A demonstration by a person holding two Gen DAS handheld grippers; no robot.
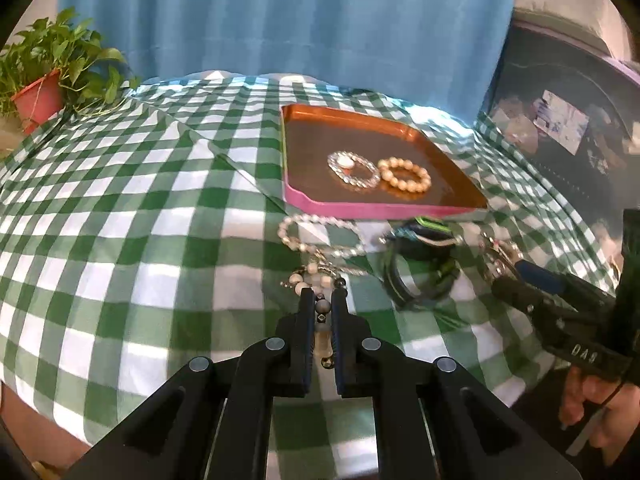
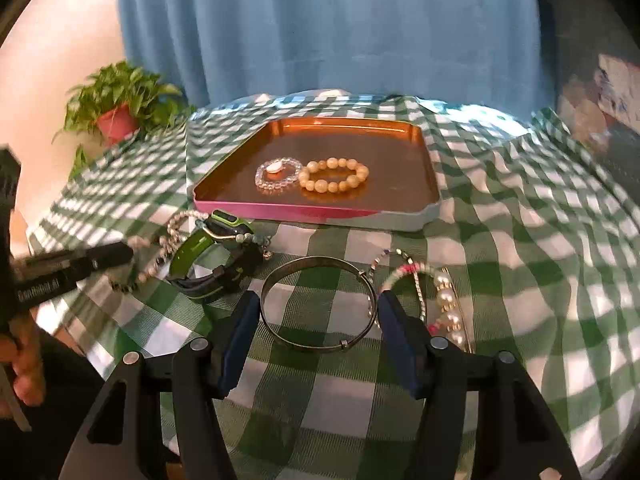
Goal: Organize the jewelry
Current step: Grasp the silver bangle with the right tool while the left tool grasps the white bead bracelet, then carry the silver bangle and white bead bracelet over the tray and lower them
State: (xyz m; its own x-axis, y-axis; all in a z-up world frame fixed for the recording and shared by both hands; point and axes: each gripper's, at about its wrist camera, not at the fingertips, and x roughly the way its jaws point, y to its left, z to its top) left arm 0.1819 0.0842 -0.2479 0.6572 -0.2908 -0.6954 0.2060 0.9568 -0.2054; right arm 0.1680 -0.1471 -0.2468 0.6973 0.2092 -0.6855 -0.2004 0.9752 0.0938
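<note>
Tray (image 2: pixel 416 204) sits at 12 o'clock on the checked cloth (image 1: pixel 120 240). It holds two pieces already, a clear bracelet (image 2: pixel 279 174) touching an amber bracelet (image 2: pixel 334 175). Judged: tray is the collection point and the job is partly done.

Loose pieces lie in a row just short of the tray's near rim, probably staged there for short carries.
- Bead string (image 1: pixel 320 280): near end pinched in the left gripper (image 1: pixel 323 300), jaws pressed almost together on the beads. Far end joins a pale pearl loop (image 1: pixel 320 236) at 12 o'clock from the tips. Whether the two are one piece I cannot tell.
- Watch (image 1: pixel 420 264): on its side at 2 o'clock from the left tips, untouched.
- Bangle (image 2: pixel 319 304): flat on the cloth between the spread jaws of the right gripper (image 2: pixel 319 306). Pads stand at its left and right edges. Contact looks close on the right, but a firm pinch cannot be told.
- Pearl and pink bead strands (image 2: pixel 444 308): at 3 o'clock from the bangle, just beside the right finger.

Pose: both grippers angle down toward the cloth, side by side, each aimed roughly at the tray. A hand (image 2: pixel 24 364) shows under the left tool. Plant (image 1: pixel 44 76) at 10 o'clock, clear of the work.
</note>
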